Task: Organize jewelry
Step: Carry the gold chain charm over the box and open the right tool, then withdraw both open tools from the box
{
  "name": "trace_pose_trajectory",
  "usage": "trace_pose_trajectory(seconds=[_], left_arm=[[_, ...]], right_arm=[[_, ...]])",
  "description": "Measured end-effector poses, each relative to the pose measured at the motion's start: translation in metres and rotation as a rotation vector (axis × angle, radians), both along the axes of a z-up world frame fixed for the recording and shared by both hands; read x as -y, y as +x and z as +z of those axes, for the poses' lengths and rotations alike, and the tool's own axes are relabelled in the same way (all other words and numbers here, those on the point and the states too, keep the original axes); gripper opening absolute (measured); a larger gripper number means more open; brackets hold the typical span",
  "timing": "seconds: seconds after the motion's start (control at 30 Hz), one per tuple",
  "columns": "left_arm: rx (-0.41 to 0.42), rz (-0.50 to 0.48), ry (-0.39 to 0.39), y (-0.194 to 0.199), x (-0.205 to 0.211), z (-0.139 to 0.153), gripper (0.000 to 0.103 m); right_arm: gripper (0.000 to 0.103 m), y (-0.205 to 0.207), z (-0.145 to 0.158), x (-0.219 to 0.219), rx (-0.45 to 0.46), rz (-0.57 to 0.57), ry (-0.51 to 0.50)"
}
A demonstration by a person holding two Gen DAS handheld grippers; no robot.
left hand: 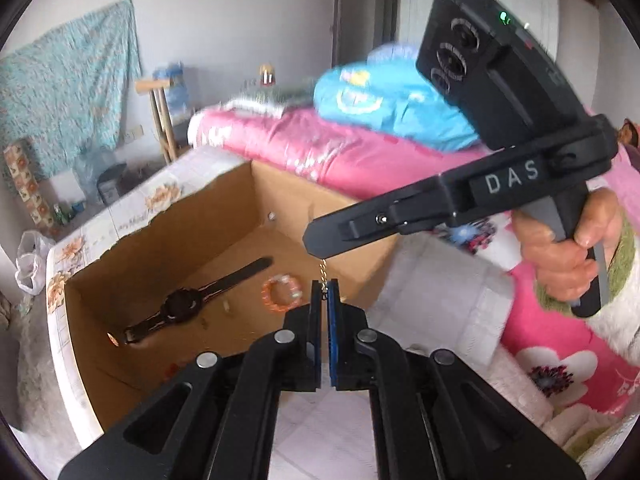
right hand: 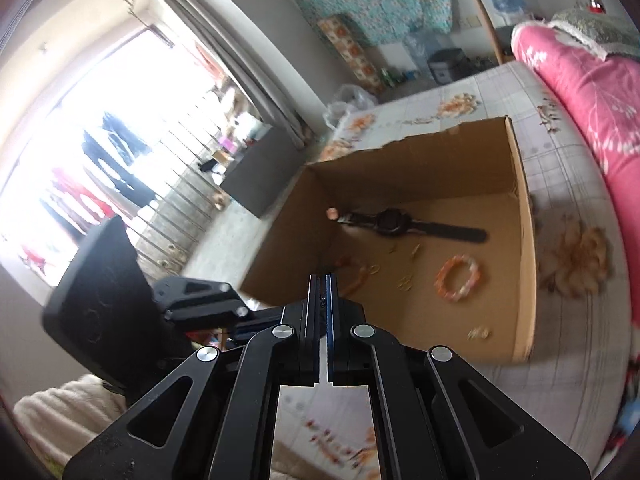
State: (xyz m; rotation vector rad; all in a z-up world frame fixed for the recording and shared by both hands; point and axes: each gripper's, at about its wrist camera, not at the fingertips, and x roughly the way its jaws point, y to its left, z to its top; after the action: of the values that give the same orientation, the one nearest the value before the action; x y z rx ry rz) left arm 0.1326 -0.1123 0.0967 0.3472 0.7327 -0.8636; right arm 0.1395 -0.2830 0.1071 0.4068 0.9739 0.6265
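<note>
Underneath everything, a bed (left hand: 132, 208) in a pale tiled sheet with orange flowers, and a pink quilt (left hand: 320, 148) heaped along its far side. On the sheet, an open brown cardboard box (left hand: 304, 200), flaps torn off, floor in plain view. Inside, a black wristwatch (left hand: 182, 304) lying flat with its strap stretched out, and just beside it an orange-and-white beaded bracelet (left hand: 280, 292). Scattered over the cardboard, a few pale specks too small to name.

Above the near rim of the box, the right gripper (left hand: 320, 246), gripped by a hand (left hand: 568, 248) and clenched at the tip. Below it and very close, the left gripper (left hand: 325, 292), clenched as well. Between the two tips, a thin gold chain (left hand: 322, 270) — a short taut run, pinched at both ends, with the rest of its length hidden.

Likely step: carrying the chain over the box to lay it down with the other pieces. To do it well:
- Keep both tips close together so the links take no pull.
- Bring the pair over bare cardboard, apart from the watch strap and the bracelet.
- Lower until the chain nears the floor, then release one end first and the other after — less risk of a tangle or of a link caught in the pads.
- Avoid the torn rim on the way in.
</note>
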Motion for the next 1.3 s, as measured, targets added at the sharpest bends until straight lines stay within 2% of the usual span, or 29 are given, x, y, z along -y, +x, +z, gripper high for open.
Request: trace_pose_trajectory(seconds=[0.1, 0.17, 0.2, 0.23, 0.27, 0.3, 0.33, 0.4, 0.47, 0.6, 0.7, 0.77, 0.83, 0.9, 0.93, 1.0, 1.03, 1.07, 1.17, 1.27, 1.3], left_arm=[[-0.105, 0.039, 0.065, 0.042, 0.006, -0.016, 0.003], [-0.205, 0.054, 0.081, 0.072, 0.006, -0.029, 0.003], [-0.254, 0.056, 0.095, 0.083, 0.007, -0.037, 0.006], [-0.307, 0.072, 0.122, 0.097, 0.009, -0.047, 0.021], [-0.334, 0.081, 0.137, 0.102, 0.01, -0.053, 0.029], [-0.364, 0.091, 0.145, 0.109, 0.01, -0.06, 0.041], [-0.38, 0.094, 0.145, 0.112, 0.01, -0.065, 0.043], [-0.423, 0.109, 0.13, 0.118, 0.007, -0.069, 0.043], [-0.439, 0.126, 0.092, 0.121, 0.002, -0.066, 0.049], [-0.379, 0.145, 0.073, 0.113, -0.006, -0.051, 0.052], [-0.297, 0.143, 0.048, 0.091, -0.016, -0.03, 0.056], [-0.229, 0.147, 0.028, 0.076, -0.026, -0.014, 0.067], [-0.122, 0.19, 0.011, 0.053, -0.045, 0.002, 0.084], [-0.052, 0.259, -0.001, 0.041, -0.064, 0.009, 0.091], [-0.017, 0.338, -0.018, 0.032, -0.081, 0.011, 0.094], [-0.018, 0.424, -0.074, 0.023, -0.105, 0.011, 0.097], [-0.05, 0.469, -0.136, 0.02, -0.122, 0.006, 0.097], [-0.083, 0.498, -0.164, 0.023, -0.13, 0.0, 0.097], [-0.23, 0.579, -0.211, 0.029, -0.148, -0.022, 0.097], [-0.399, 0.546, -0.299, 0.034, -0.151, -0.044, 0.098], [-0.401, 0.565, -0.296, 0.034, -0.15, -0.047, 0.097]], right_arm=[[0.001, 0.031, -0.014, -0.009, -0.045, 0.006, -0.084], [0.006, 0.056, -0.033, -0.014, -0.112, 0.011, -0.115], [0.007, 0.063, -0.039, -0.014, -0.131, 0.008, -0.124], [0.011, 0.073, -0.047, -0.015, -0.151, 0.005, -0.146], [0.016, 0.082, -0.056, -0.014, -0.176, -0.008, -0.172], [0.017, 0.087, -0.061, -0.013, -0.19, -0.017, -0.178], [0.013, 0.091, -0.066, -0.012, -0.199, -0.018, -0.174], [0.024, 0.092, -0.064, -0.014, -0.181, -0.006, -0.175], [0.028, 0.088, -0.059, -0.014, -0.144, -0.014, -0.193], [0.031, 0.076, -0.044, -0.008, -0.092, -0.042, -0.186], [0.036, 0.057, -0.019, -0.001, -0.002, -0.069, -0.202], [0.049, 0.037, 0.003, 0.007, 0.09, -0.097, -0.226], [0.057, 0.018, 0.017, 0.018, 0.165, -0.149, -0.261], [0.063, 0.006, 0.016, 0.033, 0.187, -0.208, -0.28], [0.064, 0.003, 0.01, 0.041, 0.171, -0.242, -0.291], [0.064, 0.004, -0.013, 0.055, 0.085, -0.29, -0.291], [0.064, 0.006, -0.028, 0.063, 0.017, -0.302, -0.262], [0.064, 0.007, -0.039, 0.068, -0.03, -0.309, -0.238], [0.06, 0.015, -0.07, 0.075, -0.162, -0.297, -0.158], [0.056, 0.014, -0.089, 0.068, -0.244, -0.267, -0.069], [0.056, 0.011, -0.088, 0.067, -0.232, -0.271, -0.077]])
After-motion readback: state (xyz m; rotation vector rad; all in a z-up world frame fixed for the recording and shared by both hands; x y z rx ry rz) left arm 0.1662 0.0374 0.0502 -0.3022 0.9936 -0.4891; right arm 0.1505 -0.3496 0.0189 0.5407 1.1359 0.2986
